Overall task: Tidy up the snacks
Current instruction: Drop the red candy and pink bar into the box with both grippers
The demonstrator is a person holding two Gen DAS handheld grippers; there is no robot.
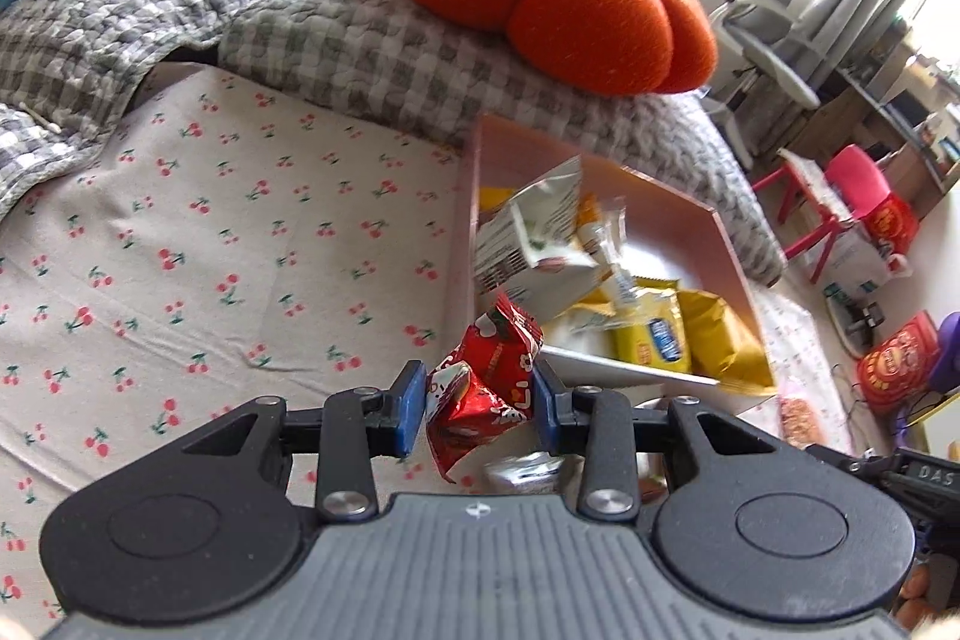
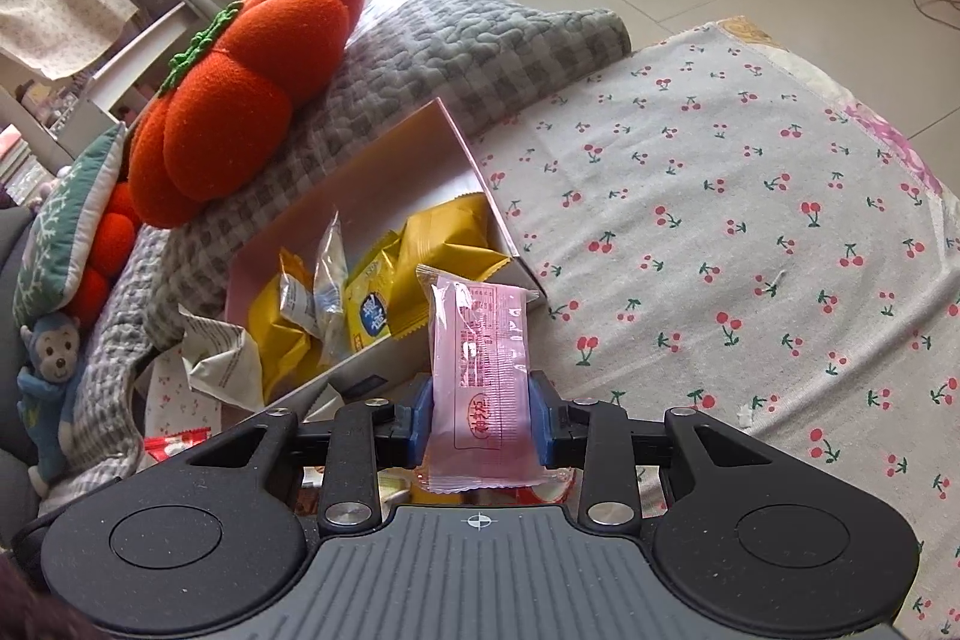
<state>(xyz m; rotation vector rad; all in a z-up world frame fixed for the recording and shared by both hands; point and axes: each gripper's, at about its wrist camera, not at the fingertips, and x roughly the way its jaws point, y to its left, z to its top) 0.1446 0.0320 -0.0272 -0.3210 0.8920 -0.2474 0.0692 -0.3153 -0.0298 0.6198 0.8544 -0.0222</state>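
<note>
Red snack packet (image 1: 486, 388) sits clamped between the left hand-held gripper (image 1: 480, 403) pads.

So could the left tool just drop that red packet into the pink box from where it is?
Probably yes. The left tool holds the red packet just short of the pink box, whose top is open. Only the box's near wall lies between, and piled snacks already fill that end.

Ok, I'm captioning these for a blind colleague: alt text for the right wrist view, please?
The right gripper holds a pink snack packet upright between its jaws, near a pink box of yellow snack packs on a cherry-print sheet. An orange pumpkin cushion sits behind.
</note>
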